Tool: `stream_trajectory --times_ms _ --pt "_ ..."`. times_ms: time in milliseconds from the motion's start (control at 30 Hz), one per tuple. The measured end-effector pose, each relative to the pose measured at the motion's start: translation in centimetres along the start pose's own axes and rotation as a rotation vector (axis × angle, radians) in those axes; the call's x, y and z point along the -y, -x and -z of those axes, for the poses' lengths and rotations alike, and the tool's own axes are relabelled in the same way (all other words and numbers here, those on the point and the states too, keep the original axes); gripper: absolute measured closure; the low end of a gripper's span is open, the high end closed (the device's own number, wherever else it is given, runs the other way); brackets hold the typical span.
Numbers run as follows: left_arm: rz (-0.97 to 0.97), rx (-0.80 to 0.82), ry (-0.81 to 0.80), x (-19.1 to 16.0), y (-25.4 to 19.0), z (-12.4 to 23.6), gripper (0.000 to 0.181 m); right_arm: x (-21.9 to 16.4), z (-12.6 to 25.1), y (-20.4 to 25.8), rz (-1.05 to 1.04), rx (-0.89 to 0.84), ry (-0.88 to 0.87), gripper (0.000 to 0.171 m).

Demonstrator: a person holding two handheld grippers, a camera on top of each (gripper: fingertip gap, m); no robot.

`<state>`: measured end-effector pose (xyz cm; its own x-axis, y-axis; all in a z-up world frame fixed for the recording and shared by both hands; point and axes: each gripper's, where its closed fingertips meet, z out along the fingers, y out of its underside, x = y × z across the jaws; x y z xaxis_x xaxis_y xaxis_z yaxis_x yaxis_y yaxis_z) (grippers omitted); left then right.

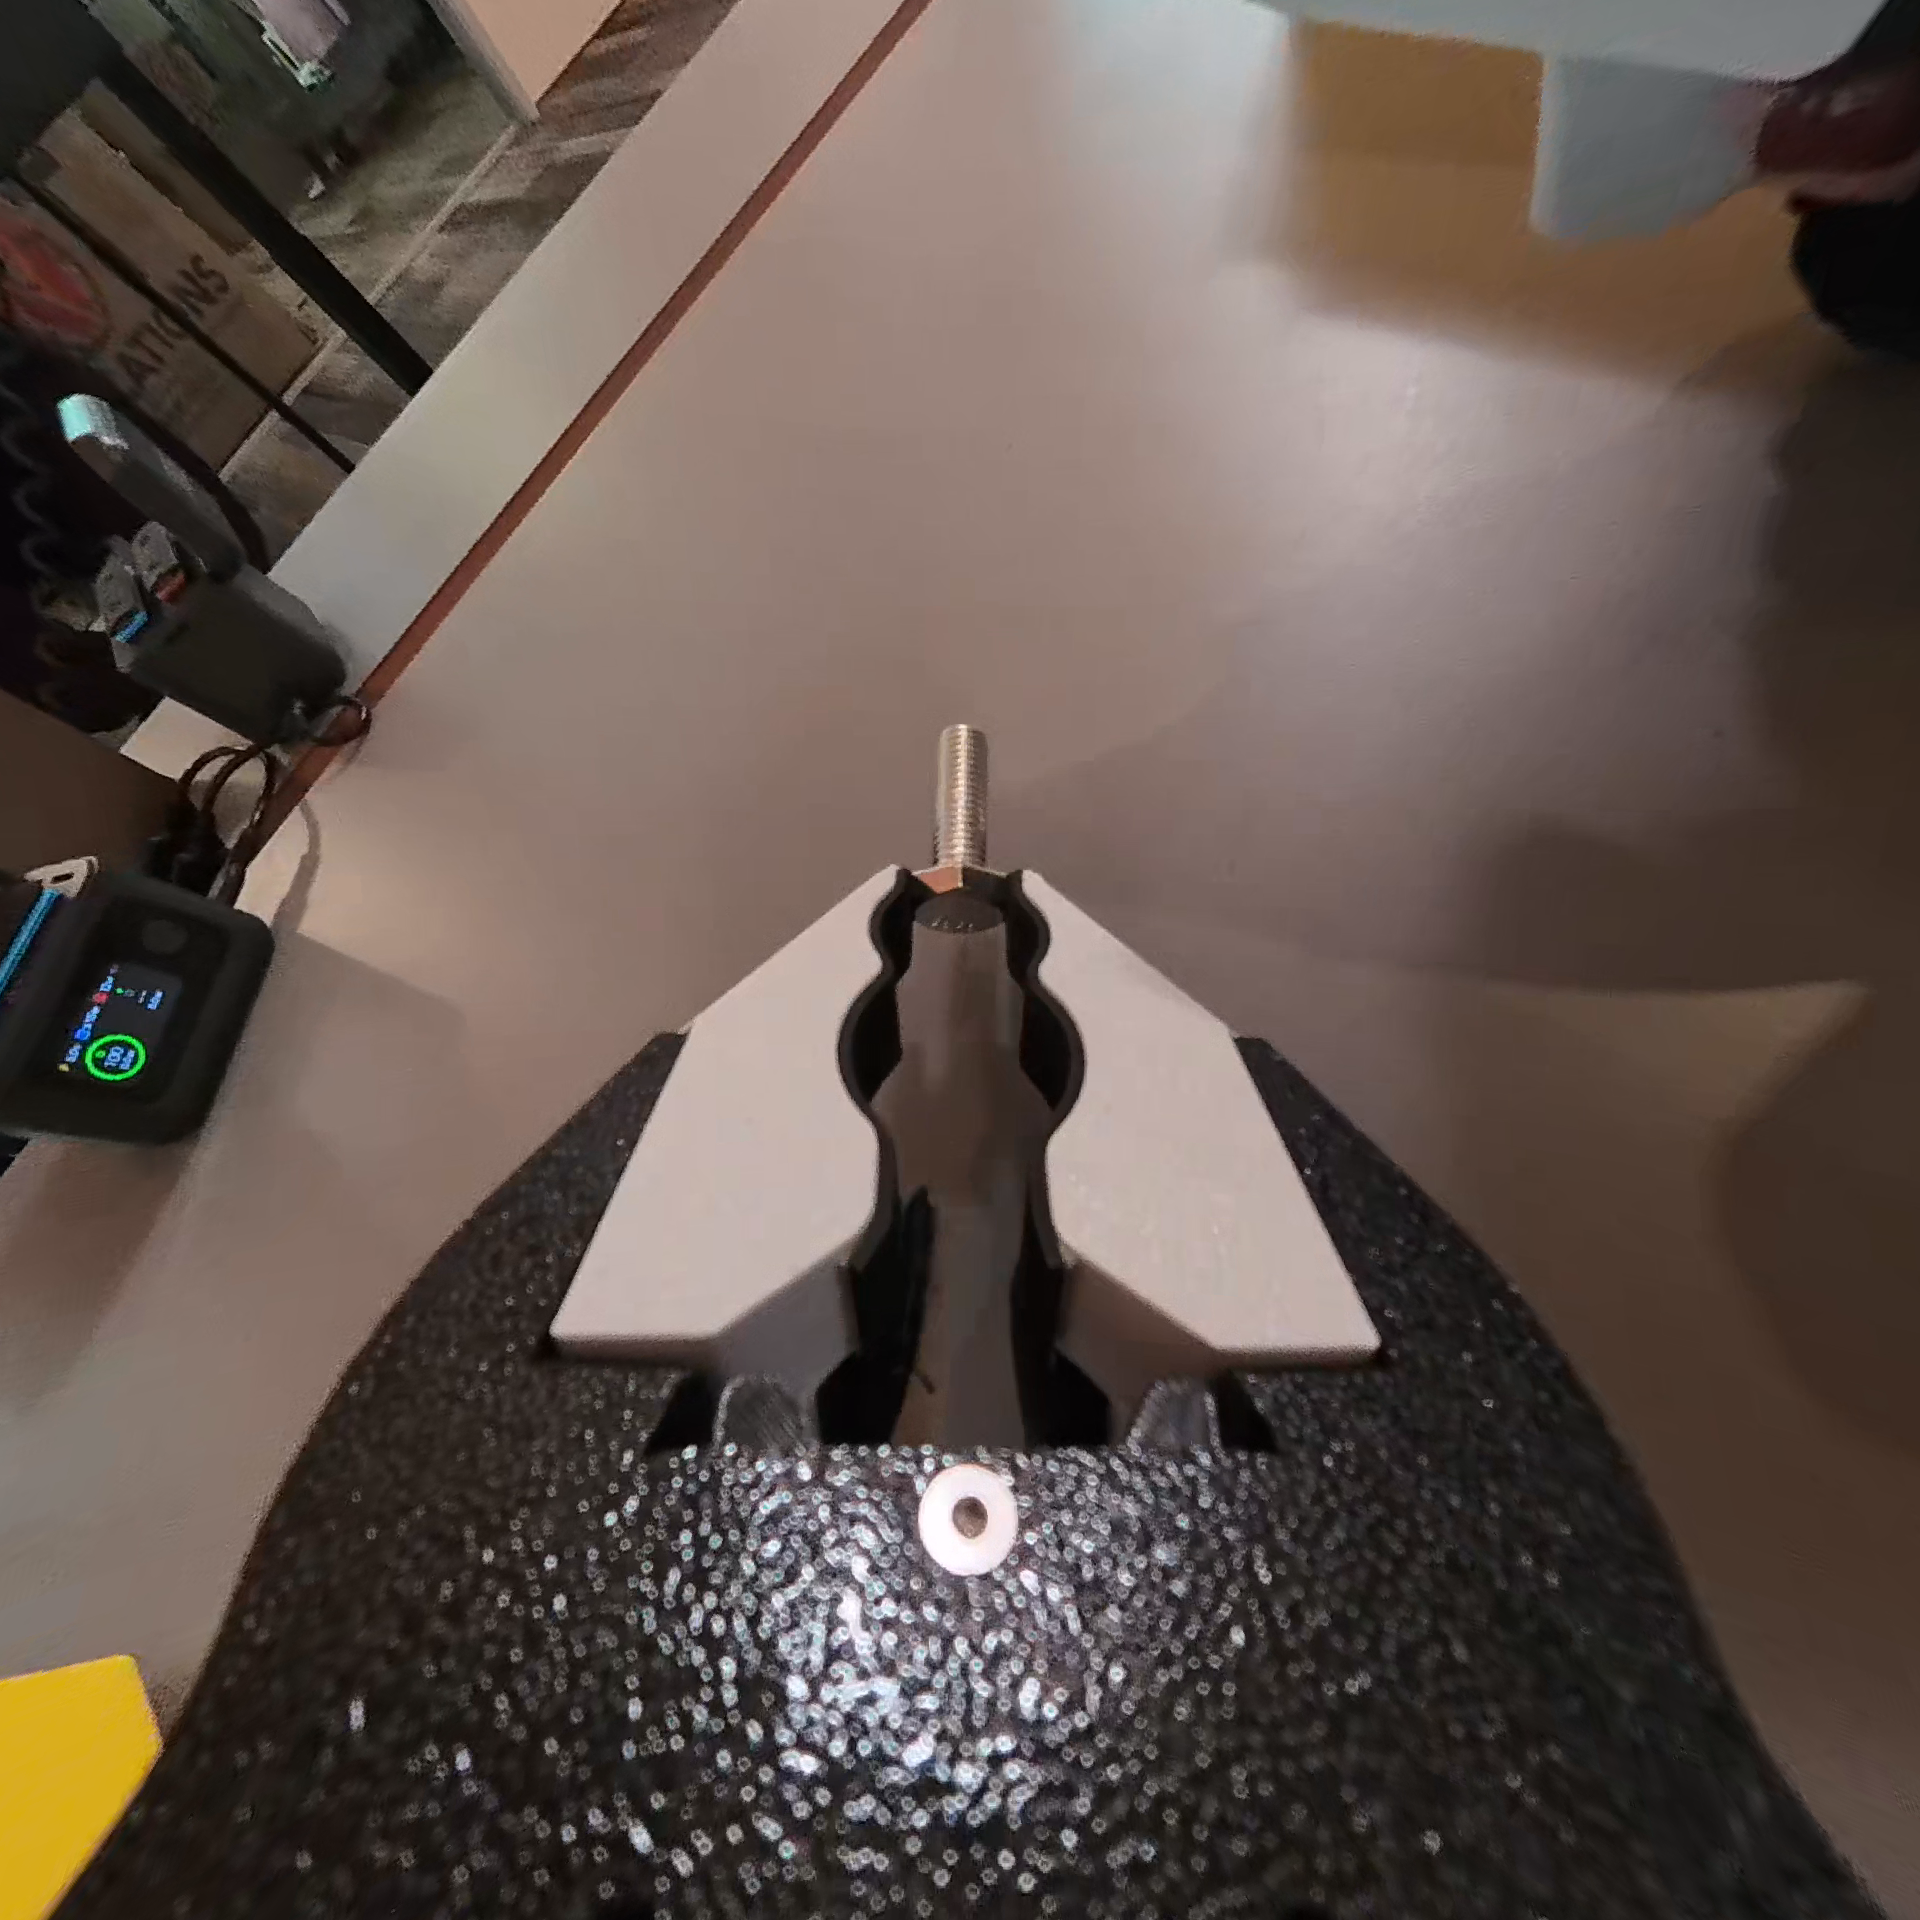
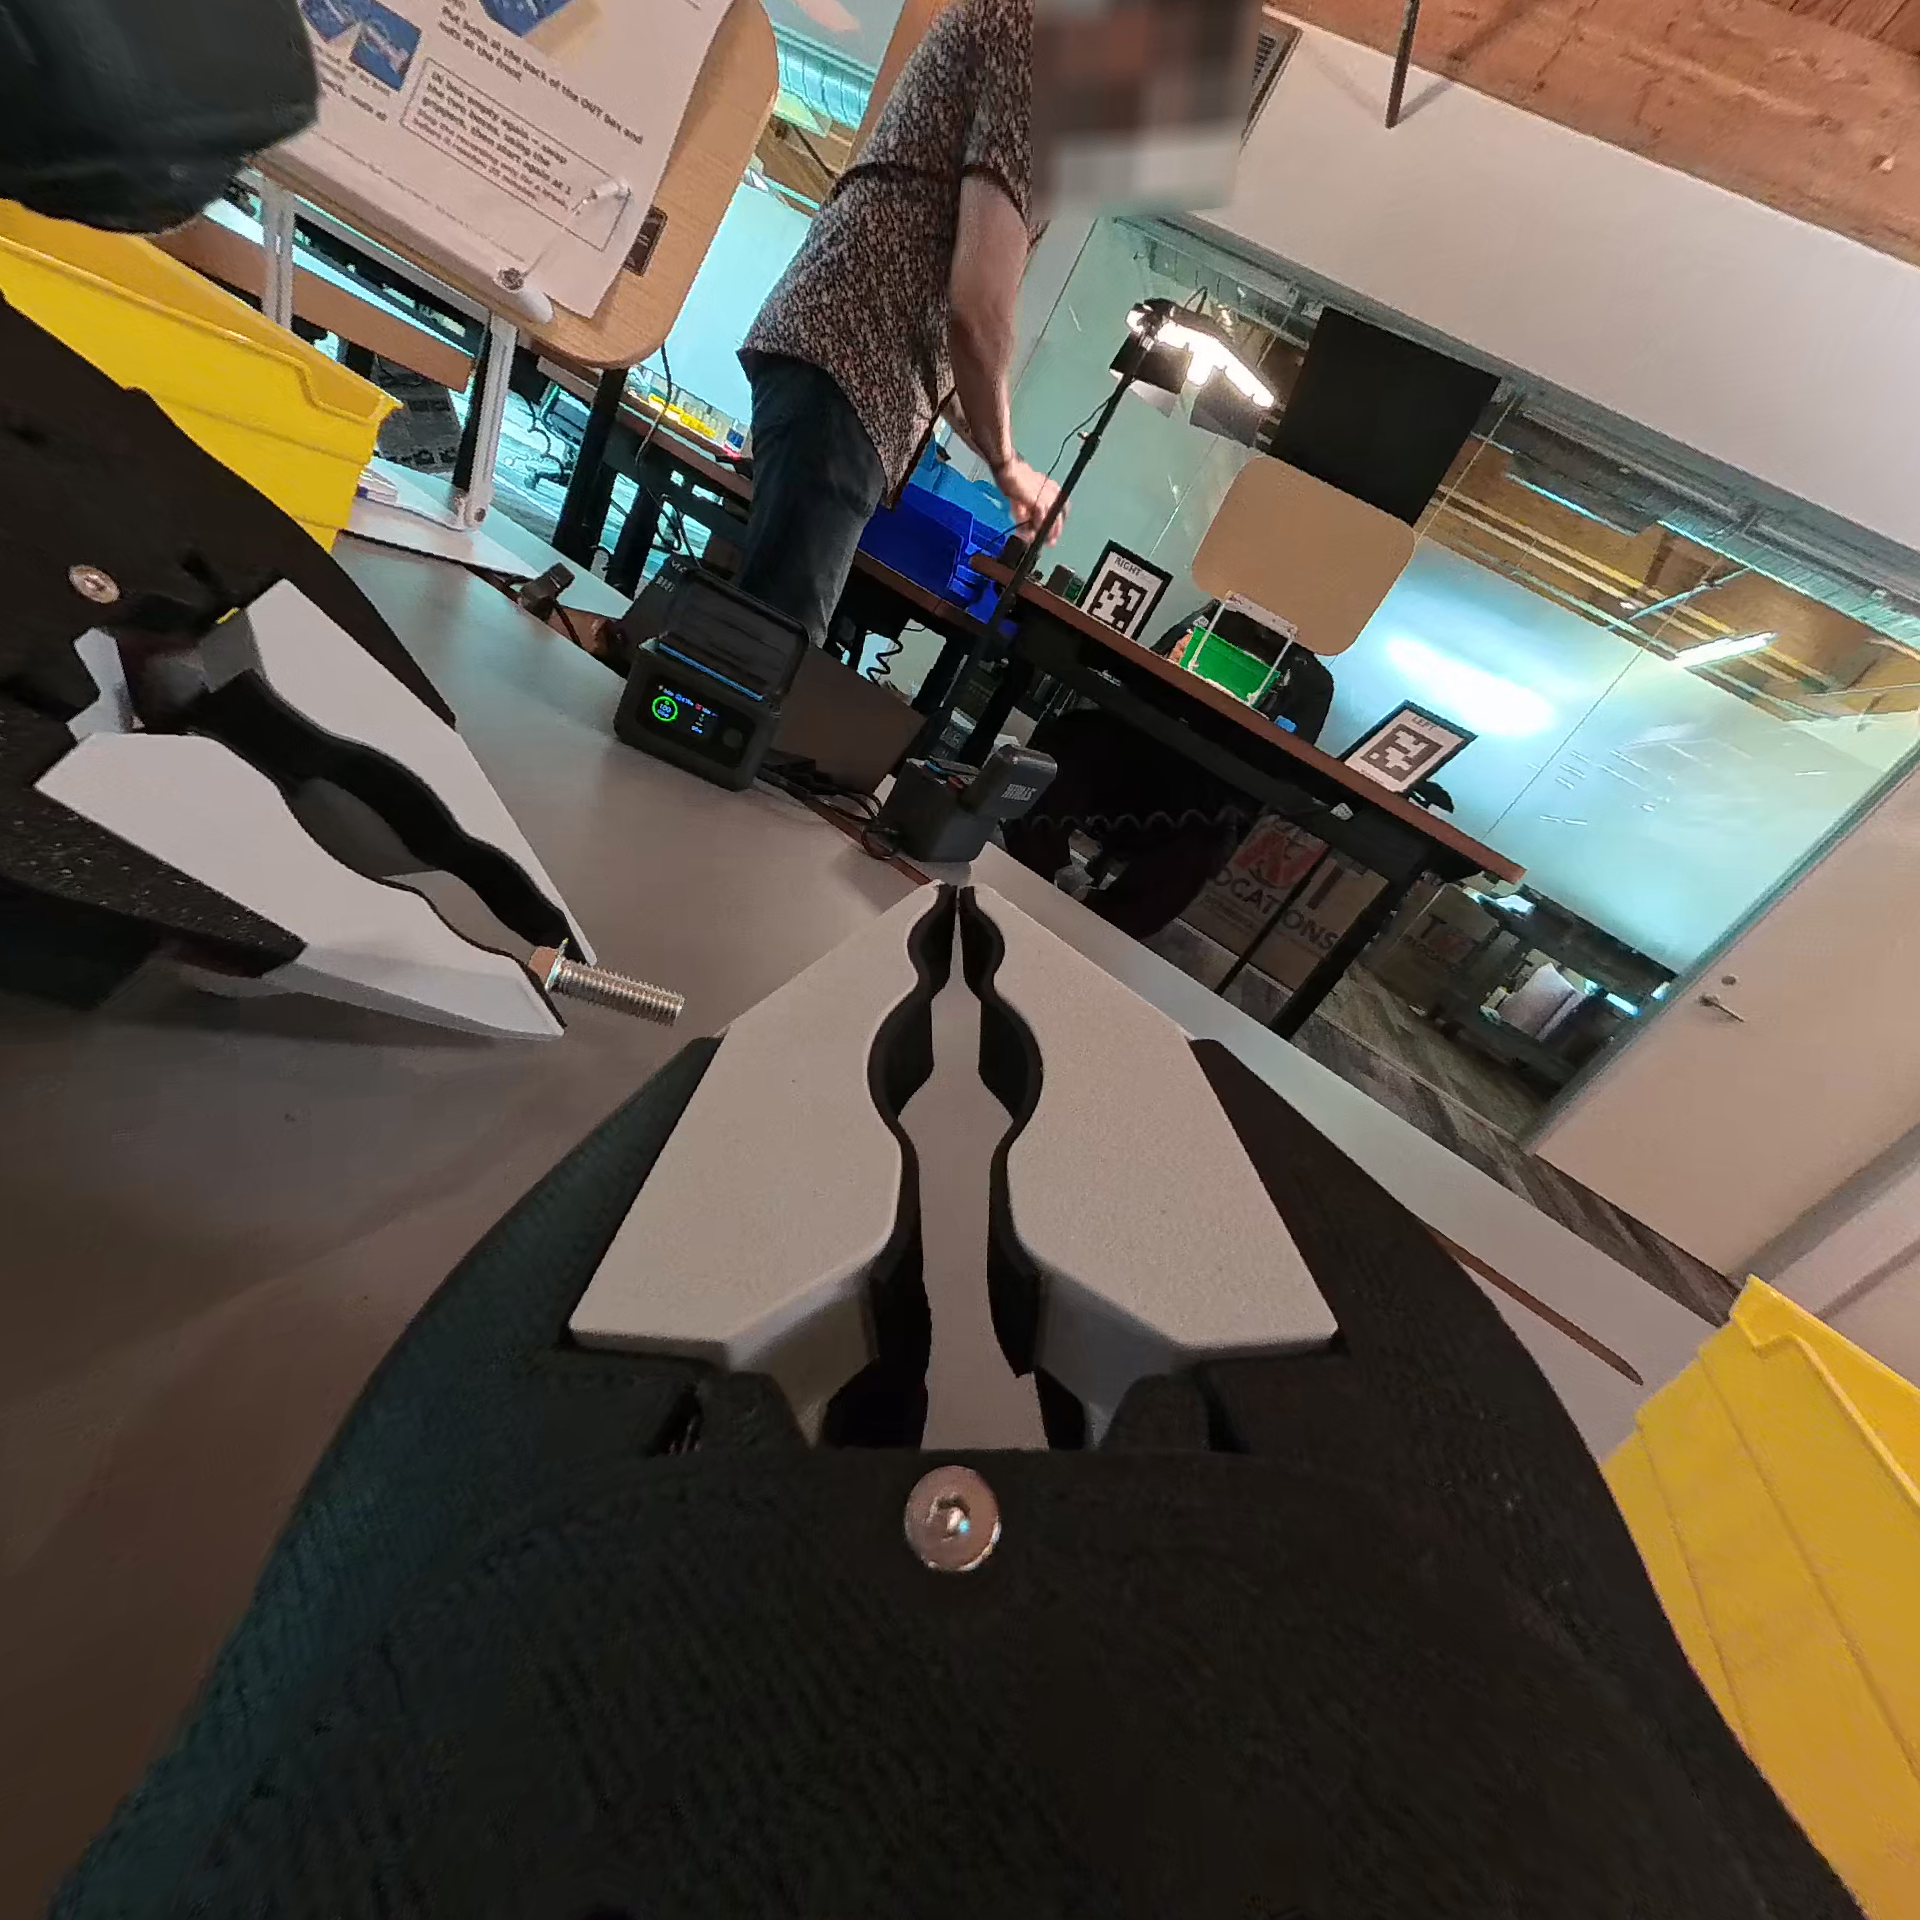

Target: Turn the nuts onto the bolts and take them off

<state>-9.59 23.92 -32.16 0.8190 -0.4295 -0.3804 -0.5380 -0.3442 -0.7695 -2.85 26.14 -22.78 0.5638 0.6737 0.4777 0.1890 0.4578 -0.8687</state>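
My left gripper (image 1: 958, 883) is shut on the hex head of a silver bolt (image 1: 962, 795). The threaded shaft sticks out forward past the fingertips, above the grey table (image 1: 1143, 520). In the right wrist view the left gripper (image 2: 556, 961) shows at the left, holding the bolt (image 2: 615, 1000) level just above the table. My right gripper (image 2: 956, 896) is shut with its tips together, and nothing shows between them. It sits to the right of the bolt's free end, apart from it. No nut is in view.
A yellow bin (image 2: 239, 364) stands behind the left gripper and another yellow bin (image 2: 1787, 1538) at the right. A black power unit with a lit screen (image 2: 712, 691) and cables lie at the table's far edge. A person (image 2: 883, 312) stands at another table beyond. Left tips to right tips: about 12 cm.
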Motion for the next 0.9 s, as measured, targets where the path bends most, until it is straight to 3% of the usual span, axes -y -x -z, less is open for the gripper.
stream_trajectory --times_ms 900 --pt "0.028 0.079 0.025 -0.5 1.2 0.0 0.165 0.4 0.3 -0.7 -0.069 -0.008 -0.036 0.171"
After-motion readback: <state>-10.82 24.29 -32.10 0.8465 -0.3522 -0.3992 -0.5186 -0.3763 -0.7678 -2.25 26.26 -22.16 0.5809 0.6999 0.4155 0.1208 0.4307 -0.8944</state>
